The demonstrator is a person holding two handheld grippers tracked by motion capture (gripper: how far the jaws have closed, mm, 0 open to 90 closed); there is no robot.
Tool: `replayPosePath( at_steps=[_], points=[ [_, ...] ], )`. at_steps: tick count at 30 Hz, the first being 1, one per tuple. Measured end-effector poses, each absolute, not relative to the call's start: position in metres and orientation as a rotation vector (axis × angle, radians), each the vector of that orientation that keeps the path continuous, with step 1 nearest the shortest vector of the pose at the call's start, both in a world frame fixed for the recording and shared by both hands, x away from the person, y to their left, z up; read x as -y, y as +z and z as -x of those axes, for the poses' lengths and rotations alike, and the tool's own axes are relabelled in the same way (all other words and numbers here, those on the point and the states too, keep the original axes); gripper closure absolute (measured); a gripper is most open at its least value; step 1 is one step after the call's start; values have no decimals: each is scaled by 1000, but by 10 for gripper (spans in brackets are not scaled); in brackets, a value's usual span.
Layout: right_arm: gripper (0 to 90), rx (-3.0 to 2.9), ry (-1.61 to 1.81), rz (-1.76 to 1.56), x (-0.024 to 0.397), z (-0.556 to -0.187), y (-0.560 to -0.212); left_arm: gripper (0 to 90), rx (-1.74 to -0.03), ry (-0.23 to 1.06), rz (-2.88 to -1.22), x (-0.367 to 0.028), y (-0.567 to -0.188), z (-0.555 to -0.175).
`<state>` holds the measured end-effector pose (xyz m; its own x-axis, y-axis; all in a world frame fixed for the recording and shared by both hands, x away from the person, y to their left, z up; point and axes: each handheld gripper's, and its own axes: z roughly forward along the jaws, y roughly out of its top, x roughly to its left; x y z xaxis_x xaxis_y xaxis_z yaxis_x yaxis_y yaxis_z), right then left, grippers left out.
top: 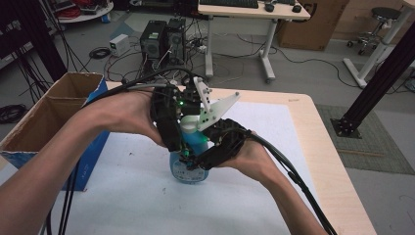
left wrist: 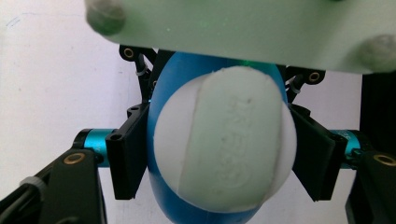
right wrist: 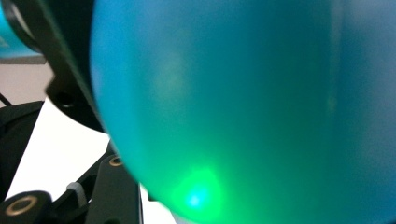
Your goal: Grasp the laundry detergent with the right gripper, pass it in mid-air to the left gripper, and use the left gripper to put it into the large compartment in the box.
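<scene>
Your forearms enter from the near edge of the table and converge on a blue bottle (top: 188, 169) standing upright on the white mat (top: 274, 147), near its middle. Your right gripper (top: 208, 152) comes in low from the right, wrist bent inward, against the bottle's body; in the right gripper view the blue wall (right wrist: 243, 107) sits so close to the lens that the jaws are hidden, so whether they are apart or together cannot be told. Your left gripper (top: 183, 129) reaches over from the left with the hand arched above it, and the left gripper view looks straight down on the white cap (left wrist: 224, 140), its raised flip-lid strip running across the top. Black pads (left wrist: 128, 154) press the bottle on both sides just below the cap, so a clamp is holding the neck; which gripper owns those pads is hard to say at this range, though they look like your left one's.

The step in hand appears to be opening the cap while the body is steadied. The next move likely calls for a firm hold low and a twist or lift above, without tipping the bottle.

Beyond your hands, an open cardboard box (top: 44, 117) stands at the table's left edge.
</scene>
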<state>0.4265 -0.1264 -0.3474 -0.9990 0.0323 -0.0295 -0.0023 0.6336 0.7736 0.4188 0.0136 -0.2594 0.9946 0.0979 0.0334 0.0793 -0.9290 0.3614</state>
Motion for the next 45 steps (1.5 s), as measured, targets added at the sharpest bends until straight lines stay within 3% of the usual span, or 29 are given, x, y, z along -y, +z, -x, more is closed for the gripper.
replayPosePath(
  at_steps=[15,32,45],
  points=[
    [458,-2820,1329,-27,127,-426,-349,369,-125,89,-2786,-12,-260,-418],
    [442,-2825,1347,-49,128,-425,-352,377,-102,87,-2795,-10,-263,-418],
    [354,-2837,1339,-97,137,-426,-353,377,-119,98,-2804,-18,-261,-419]
  ],
)
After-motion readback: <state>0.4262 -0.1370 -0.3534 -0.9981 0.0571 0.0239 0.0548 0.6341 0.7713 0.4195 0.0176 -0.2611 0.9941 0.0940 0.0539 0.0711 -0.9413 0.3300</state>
